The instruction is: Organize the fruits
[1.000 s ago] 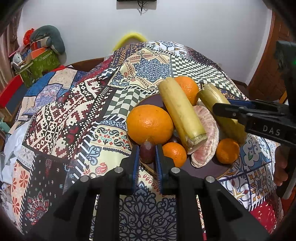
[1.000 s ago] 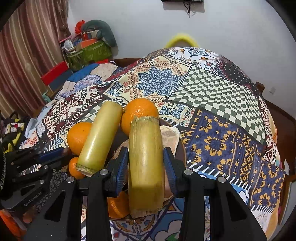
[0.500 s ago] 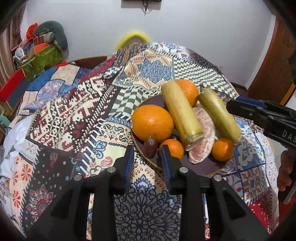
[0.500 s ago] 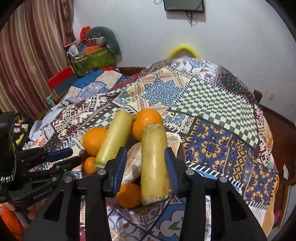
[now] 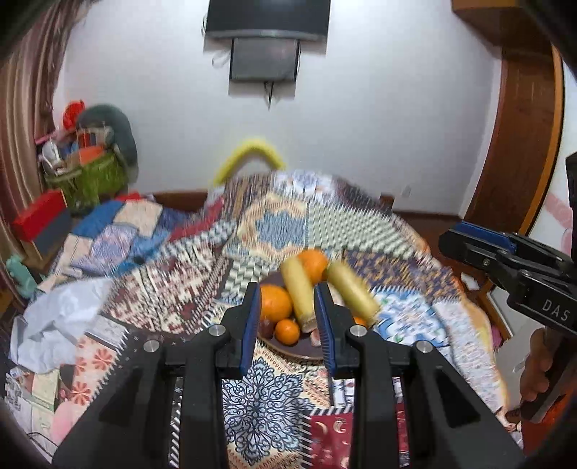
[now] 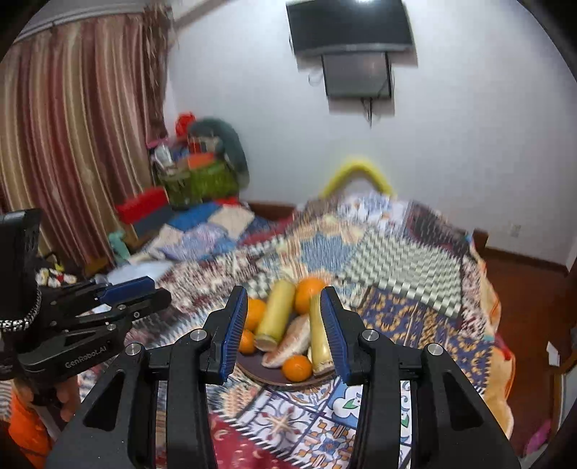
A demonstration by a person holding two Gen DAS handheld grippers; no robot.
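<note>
A dark round plate [image 6: 267, 377] sits on the patterned bedspread and holds oranges [image 6: 304, 290], two yellow-green cane pieces [image 6: 276, 310] and a pale peeled fruit segment [image 6: 288, 339]. It also shows in the left wrist view [image 5: 292, 351], with a large orange [image 5: 276, 303] and a small dark fruit [image 5: 266, 327]. My left gripper [image 5: 288, 317] is open and empty, held back above the plate's near side. My right gripper [image 6: 285, 324] is open and empty, well short of the plate. Each gripper shows at the edge of the other's view.
The patchwork bedspread [image 5: 267, 223] covers the bed. A green basket of clutter [image 6: 202, 180] and a red box [image 6: 140, 204] stand at the far left by a striped curtain [image 6: 72, 144]. A wall-mounted TV [image 6: 351, 29] hangs above. White cloth [image 5: 54, 324] lies at left.
Both grippers have pulled back and up from the plate. The left one let go of the small dark fruit; the right one left the cane piece. Both jaws are wider.
</note>
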